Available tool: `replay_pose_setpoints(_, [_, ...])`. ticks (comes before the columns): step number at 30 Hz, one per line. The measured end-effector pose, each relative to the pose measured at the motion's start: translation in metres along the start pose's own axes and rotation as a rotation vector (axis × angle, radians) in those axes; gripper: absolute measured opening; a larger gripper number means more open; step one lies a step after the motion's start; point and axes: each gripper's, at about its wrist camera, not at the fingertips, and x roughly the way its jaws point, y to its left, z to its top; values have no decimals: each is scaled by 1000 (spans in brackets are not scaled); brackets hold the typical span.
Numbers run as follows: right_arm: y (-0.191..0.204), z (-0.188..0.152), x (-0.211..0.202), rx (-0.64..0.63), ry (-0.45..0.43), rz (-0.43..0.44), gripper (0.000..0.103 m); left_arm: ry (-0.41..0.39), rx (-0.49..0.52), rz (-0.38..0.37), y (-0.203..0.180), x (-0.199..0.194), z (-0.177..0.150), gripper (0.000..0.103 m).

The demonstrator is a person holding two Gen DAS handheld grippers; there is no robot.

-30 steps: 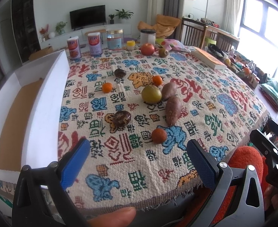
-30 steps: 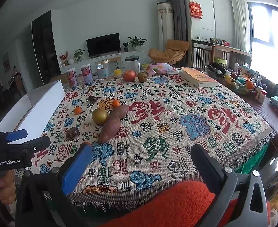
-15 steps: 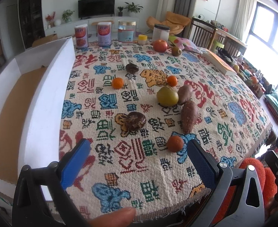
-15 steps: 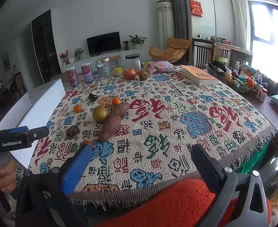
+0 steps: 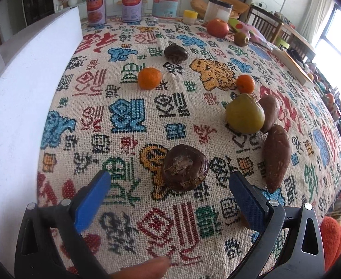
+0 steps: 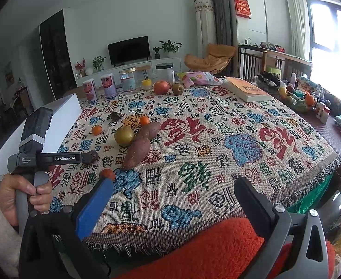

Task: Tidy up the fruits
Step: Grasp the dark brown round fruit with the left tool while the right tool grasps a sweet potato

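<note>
Since a second ago the left gripper (image 5: 169,181) has pushed forward and dipped low over the patterned tablecloth (image 5: 128,121), so the wrinkled dark fruit (image 5: 185,167) that lay well ahead now sits just beyond its blue pads (image 5: 93,200), centred in the wide gap between them. The jaws stand fully apart and hold nothing — they look lined up to close on this fruit, probably to carry it to the white box (image 5: 26,88), which lies to the left of the dark fruit along the table's edge. Taking the dark fruit as the landmark: two sweet potatoes (image 5: 276,157) lie to its right, a green-yellow round fruit (image 5: 244,114) sits beyond and to the right, touching the farther sweet potato, two small oranges (image 5: 149,78) lie farther off, and a second dark fruit (image 5: 175,54) farther still. In the right wrist view a hand (image 6: 19,196) grips the left gripper's handle, its body held level and reaching to the dark fruit. The right gripper (image 6: 175,195) has barely moved — it hangs back at the near table edge above an orange cushion (image 6: 207,244), jaws wide apart and empty, with a small orange fruit (image 6: 107,174) just past its left pad.
</note>
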Motion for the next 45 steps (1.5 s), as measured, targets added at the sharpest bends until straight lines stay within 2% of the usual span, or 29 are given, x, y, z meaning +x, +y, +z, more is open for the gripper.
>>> replay_pose_setpoints(2, [1,0,0,-4,0,0,103,14,8,12,-2,12,3,102])
replay_pose_setpoints(7, [-3,0,0,4,0,-1,103,-2,45,124,-3,22,3,103])
replay_pose_setpoints(11, [-7,-1,2,18,8,0,103,-14,62,112,0,21,1,102])
replay_pose_setpoints(15, [-8,-1,4,23,13,6,103,83,81,81,1,20,5,102])
replay_pose_setpoints(18, [-7,-2,4,16,13,8,103,89,63,-14,3,13,7,100])
replay_pose_setpoints(20, [-6,-2,4,18,16,10,103,79,68,-35,0,12,7,100])
replay_pose_setpoints(21, [-6,-3,5,21,19,12,103,73,75,-38,-2,12,6,94])
replay_pose_setpoints(22, [-7,-3,6,23,23,14,103,67,82,-37,-3,11,5,84])
replay_pose_setpoints(23, [-6,-3,6,24,28,15,103,48,99,-7,-6,9,5,67])
replay_pose_setpoints(24, [-6,-3,7,25,32,15,103,48,113,-18,-8,9,6,57])
replay_pose_setpoints(26, [-7,-4,10,28,42,18,103,43,115,-35,-9,8,8,51])
replay_pose_setpoints(27, [-7,-4,12,32,51,23,103,41,111,-56,-8,7,8,42])
replay_pose_setpoints(29, [-11,0,20,58,86,55,103,34,91,-80,-6,5,8,41])
replay_pose_setpoints(31, [-17,10,40,97,157,122,103,17,74,-98,-4,-1,6,41])
replay_pose_setpoints(35, [-17,34,107,153,379,200,103,-18,55,-118,-1,-19,-1,41])
replay_pose_setpoints(39, [5,57,165,216,475,293,99,-41,39,-132,6,-42,-10,41])
replay_pose_setpoints(42, [26,69,204,250,522,272,87,-56,38,-135,12,-58,-13,41])
replay_pose_setpoints(45, [52,76,227,190,568,186,78,-74,41,-144,18,-75,-16,41])
